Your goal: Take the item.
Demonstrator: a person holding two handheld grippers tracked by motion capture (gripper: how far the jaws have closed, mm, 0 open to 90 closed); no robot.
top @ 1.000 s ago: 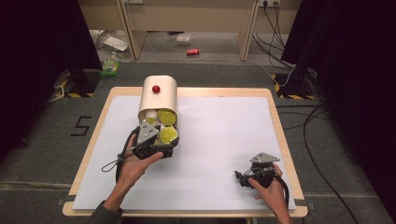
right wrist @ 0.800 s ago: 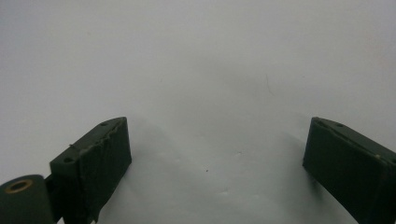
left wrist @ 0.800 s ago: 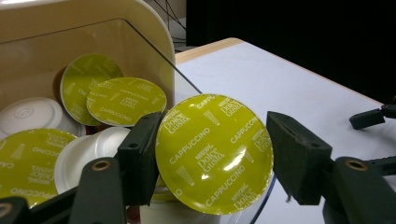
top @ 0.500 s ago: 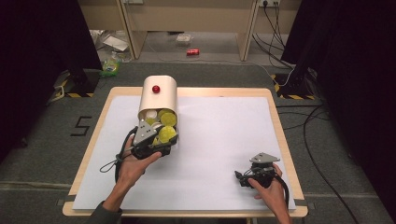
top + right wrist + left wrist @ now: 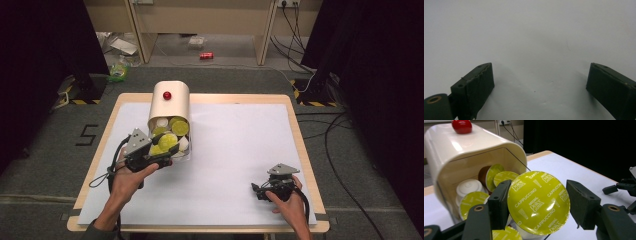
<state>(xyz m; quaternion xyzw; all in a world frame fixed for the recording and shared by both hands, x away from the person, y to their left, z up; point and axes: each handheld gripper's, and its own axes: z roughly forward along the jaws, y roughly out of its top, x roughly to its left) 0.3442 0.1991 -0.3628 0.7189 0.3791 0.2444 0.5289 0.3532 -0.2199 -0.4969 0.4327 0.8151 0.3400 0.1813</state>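
A cream container (image 5: 170, 102) with a red knob (image 5: 167, 95) lies on its side, its open mouth facing me, with several yellow-green and white coffee capsules inside. My left gripper (image 5: 167, 155) sits at that mouth. In the left gripper view, the left gripper (image 5: 540, 200) is shut on a yellow-green "Cappuccino" capsule (image 5: 539, 202), one jaw on each side of it, just outside the container (image 5: 474, 147). My right gripper (image 5: 256, 191) rests at the front right of the table, and its open jaws (image 5: 540, 82) have only white tabletop between them.
The white tabletop (image 5: 240, 140) has a wooden rim, and the container is at its back left. More capsules (image 5: 471, 201) lie loose in the container's mouth below the held one. The right gripper (image 5: 624, 187) appears far off in the left gripper view.
My left gripper has drawn back slightly from the container's mouth toward me, with the yellow-green capsule between its jaws. The right gripper has stayed still.
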